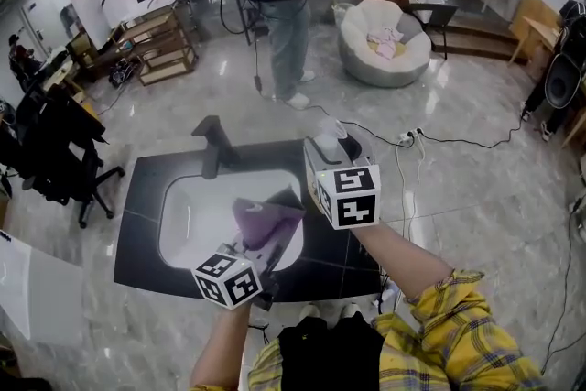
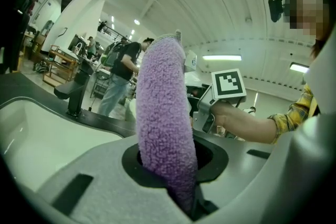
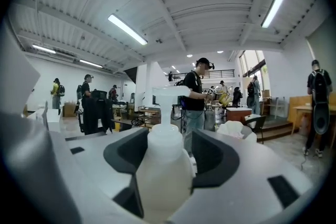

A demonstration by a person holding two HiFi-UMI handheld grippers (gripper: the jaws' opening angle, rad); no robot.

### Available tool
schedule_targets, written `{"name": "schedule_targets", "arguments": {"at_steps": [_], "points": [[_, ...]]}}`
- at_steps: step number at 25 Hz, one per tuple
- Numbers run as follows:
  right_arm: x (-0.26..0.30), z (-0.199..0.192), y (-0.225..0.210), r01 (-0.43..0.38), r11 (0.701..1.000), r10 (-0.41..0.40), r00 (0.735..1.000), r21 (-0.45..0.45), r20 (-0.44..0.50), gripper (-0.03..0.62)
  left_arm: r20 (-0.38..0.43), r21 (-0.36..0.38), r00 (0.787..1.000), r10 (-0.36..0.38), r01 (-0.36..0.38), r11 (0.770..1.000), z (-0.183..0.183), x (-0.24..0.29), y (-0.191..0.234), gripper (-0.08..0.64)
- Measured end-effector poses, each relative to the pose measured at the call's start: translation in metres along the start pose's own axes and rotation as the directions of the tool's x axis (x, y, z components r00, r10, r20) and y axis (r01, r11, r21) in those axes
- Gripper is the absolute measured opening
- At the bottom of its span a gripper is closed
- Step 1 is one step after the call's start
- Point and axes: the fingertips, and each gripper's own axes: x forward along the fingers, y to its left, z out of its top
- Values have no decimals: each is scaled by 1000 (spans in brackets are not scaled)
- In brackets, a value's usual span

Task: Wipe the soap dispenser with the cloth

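**Item 1. Left gripper** [image 1: 256, 247] (marker cube turned toward the wearer). Jaws are pressed together on the purple cloth [image 2: 164, 107]. The cloth is a fleecy fabric bunched into a thick roll that stands upright out of the jaws. In the head view it hangs above the near right part of the sink basin [image 1: 192, 220].

**Item 2. Right gripper** [image 1: 328, 145] (borne by an arm in a yellow plaid sleeve [image 1: 462, 325]). Jaws stand wide and pinch the soap dispenser [image 3: 161, 165]. This is a milky white pump bottle, upright, with its body filling the gap between the two pads and its pump head rising clear above them. In the head view it is held off the surface, over the right rear part of the worktop [image 1: 142, 224], just right of the cloth and apart from it.

**Item 3. Worktop.** Black slab with a white rectangular basin let into it. A black faucet [image 1: 212, 144] stands at the basin's far edge.

**Item 4. Surroundings** (glossy marble-pattern floor).
- A white beanbag [image 1: 385, 46] sits well behind the worktop.
- A standing person [image 1: 279, 5] in a dark top and light trousers is left of the beanbag.
- A black office chair [image 1: 55, 151] stands at the left.
- A power strip [image 1: 406, 138] with a trailing cable lies on the floor right of the worktop.
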Motion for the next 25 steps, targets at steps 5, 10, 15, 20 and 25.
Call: {"name": "schedule_targets", "arguments": {"at_steps": [5, 10, 15, 20, 25], "points": [[2, 1, 0, 49, 997, -49, 999, 61, -9, 249, 5, -8, 1000, 19, -18, 1000, -1, -1, 2, 57], [0, 0, 9, -72, 992, 74, 997, 104, -17, 249, 12, 10, 1000, 11, -11, 1000, 3, 3, -2, 57], [-24, 10, 6, -170, 985, 169, 985, 18, 43, 250, 15, 95, 1000, -20, 18, 995, 18, 16, -17, 57], [-51, 26, -17, -173, 985, 167, 973, 26, 159, 249, 3, 132, 995, -102, 101, 986, 35, 40, -40, 57], [-65, 18, -60, -95, 987, 75, 986, 132, 150, 249, -67, 121, 993, -94, 102, 987, 43, 65, -52, 57]]}}
